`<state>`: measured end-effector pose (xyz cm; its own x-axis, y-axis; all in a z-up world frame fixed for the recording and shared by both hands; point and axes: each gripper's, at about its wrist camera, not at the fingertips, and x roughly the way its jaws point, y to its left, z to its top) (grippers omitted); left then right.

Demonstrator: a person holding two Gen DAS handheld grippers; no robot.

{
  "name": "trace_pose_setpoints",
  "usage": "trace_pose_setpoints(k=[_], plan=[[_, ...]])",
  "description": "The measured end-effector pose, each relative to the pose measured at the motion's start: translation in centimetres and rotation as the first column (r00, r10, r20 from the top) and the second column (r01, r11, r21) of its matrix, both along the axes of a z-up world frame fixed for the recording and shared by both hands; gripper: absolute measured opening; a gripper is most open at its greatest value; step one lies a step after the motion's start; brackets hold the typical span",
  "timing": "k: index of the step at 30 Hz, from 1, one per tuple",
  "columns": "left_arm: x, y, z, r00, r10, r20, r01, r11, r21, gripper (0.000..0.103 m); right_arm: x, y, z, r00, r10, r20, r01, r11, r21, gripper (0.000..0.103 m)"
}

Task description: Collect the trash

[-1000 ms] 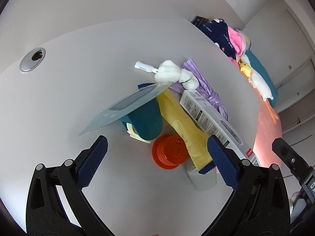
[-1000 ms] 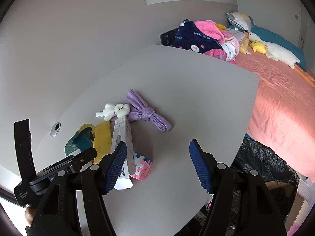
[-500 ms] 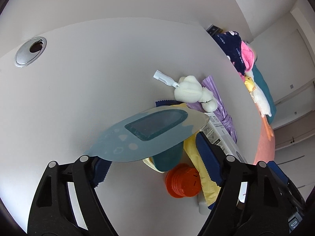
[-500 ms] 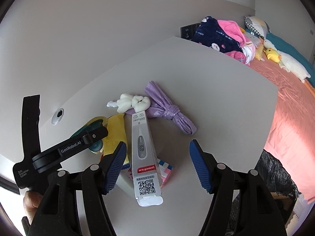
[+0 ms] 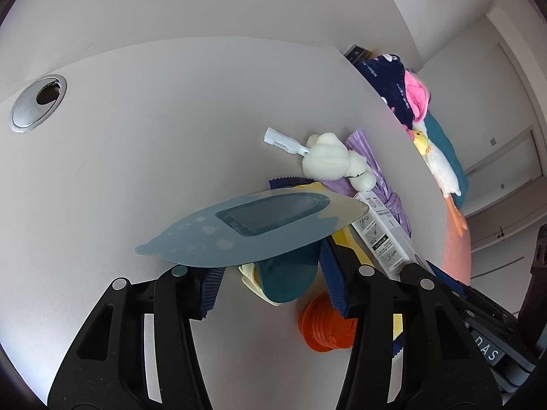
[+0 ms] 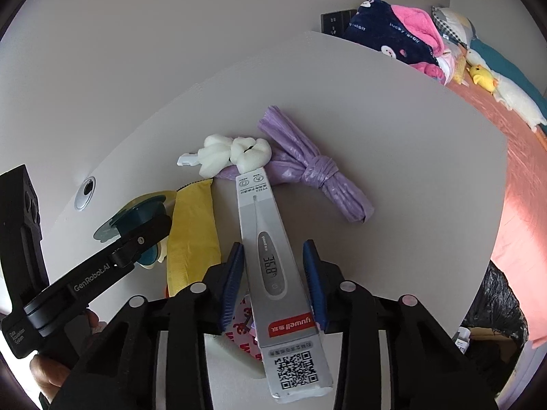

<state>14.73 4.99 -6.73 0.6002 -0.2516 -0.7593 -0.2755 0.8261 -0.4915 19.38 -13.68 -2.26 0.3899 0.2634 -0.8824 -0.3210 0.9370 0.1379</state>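
Trash lies in a pile on the white table (image 5: 143, 130). My left gripper (image 5: 270, 283) straddles a teal plastic cup (image 5: 285, 278) whose peeled foil lid (image 5: 253, 229) sticks out over the fingers; the jaws have narrowed but gaps still show. My right gripper (image 6: 273, 280) straddles a white thermometer box (image 6: 273, 266), blue pads (image 6: 233, 282) close on each side, gaps still showing. A yellow wrapper (image 6: 193, 235), an orange cap (image 5: 323, 326), white foam pieces (image 6: 236, 152) and a knotted purple bag (image 6: 307, 171) lie around them.
A metal cable grommet (image 5: 37, 102) sits in the table at the far left. A bed with pink sheet (image 6: 523, 177), clothes (image 6: 396, 30) and plush toys stands beyond the table's right edge. A black trash bag (image 6: 492, 311) hangs below that edge.
Both grippers have moved forward and down into the pile and narrowed. The left now straddles the teal cup, the right straddles the thermometer box.
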Motion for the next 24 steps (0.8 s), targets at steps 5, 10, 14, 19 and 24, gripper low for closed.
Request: trace_pose_setpoints(k=[5, 10, 14, 19, 24], plan=[[0.0, 0.2, 0.1, 1.000, -0.013, -0.008, 0.013, 1.000, -0.016, 0.049, -0.4, 0.0, 0.3, 1.000, 0.001, 0.019, -0.001, 1.000, 0.006, 0.032], [-0.8, -0.1, 1.8, 0.999, -0.008, 0.033, 0.007, 1.000, 0.020, 0.049, -1.0, -0.7, 1.6, 0.999, -0.003, 0.033, 0.002, 0.999, 0.048, 0.032], [-1.5, -0.5, 3.6, 0.997, -0.029, 0.077, 0.027, 0.999, 0.018, 0.049, -1.5, -1.6, 2.8, 0.999, -0.011, 0.048, 0.007, 0.997, 0.075, 0.032], [-2.1, -1.8, 5.1, 0.991, -0.069, 0.111, 0.067, 0.998, 0.020, 0.049, -2.3, -2.7, 3.9, 0.998, -0.024, 0.060, 0.018, 0.996, 0.090, 0.032], [-2.3, -3.4, 5.5, 0.987, -0.112, 0.120, 0.109, 0.994, 0.027, 0.049, -3.1, -4.3, 4.5, 0.997, -0.047, 0.069, 0.040, 0.995, 0.097, 0.032]])
